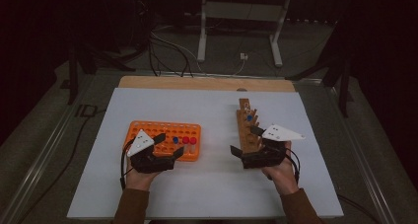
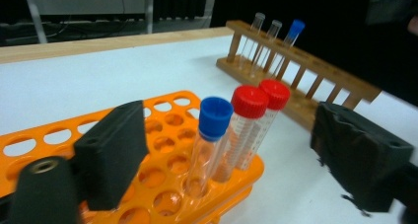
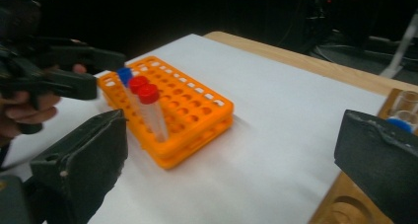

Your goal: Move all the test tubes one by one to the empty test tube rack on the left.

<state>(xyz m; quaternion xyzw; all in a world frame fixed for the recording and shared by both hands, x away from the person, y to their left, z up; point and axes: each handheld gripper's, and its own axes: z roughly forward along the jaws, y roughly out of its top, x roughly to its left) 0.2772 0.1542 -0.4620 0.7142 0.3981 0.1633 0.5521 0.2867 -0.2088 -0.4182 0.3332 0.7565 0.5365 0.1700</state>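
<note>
**Blue-capped tube stands free between the left fingers**

White sheeting covers the desk (image 1: 207, 184), with a dark room and cables on the floor beyond it. Seen along the left gripper (image 2: 226, 160), its two fingers (image 2: 111, 152) stand wide apart with nothing pressed between the pads. The blue-capped tube (image 2: 209, 140) rises upright in the gap, nearer the finger at 9 o'clock in that view and clear of both. Its long axis is vertical, seated in the near edge of the orange rack (image 2: 162, 179).

Just beside it, toward 2 o'clock, two red-capped tubes (image 2: 254, 120) stand in the same row, close enough that the caps nearly touch. Faint graduation marks run down their walls; no digits or brand can be read.

From the high view the left gripper (image 1: 167, 147) sits at the rack's front edge, so the left hand is plainly the nearer one to these tubes. Any fresh grasp would, I judge, need a level approach at the tube's waist.

The right gripper (image 1: 246, 141) rests at the near end of the wooden rack (image 1: 248, 128), at 3 o'clock from the orange one and well apart from it. Its fingers (image 3: 81, 157) are spread and hold nothing. Further along the wooden rack stand another blue-capped tube (image 2: 292, 39) and two uncapped tubes (image 2: 263, 36).
</note>
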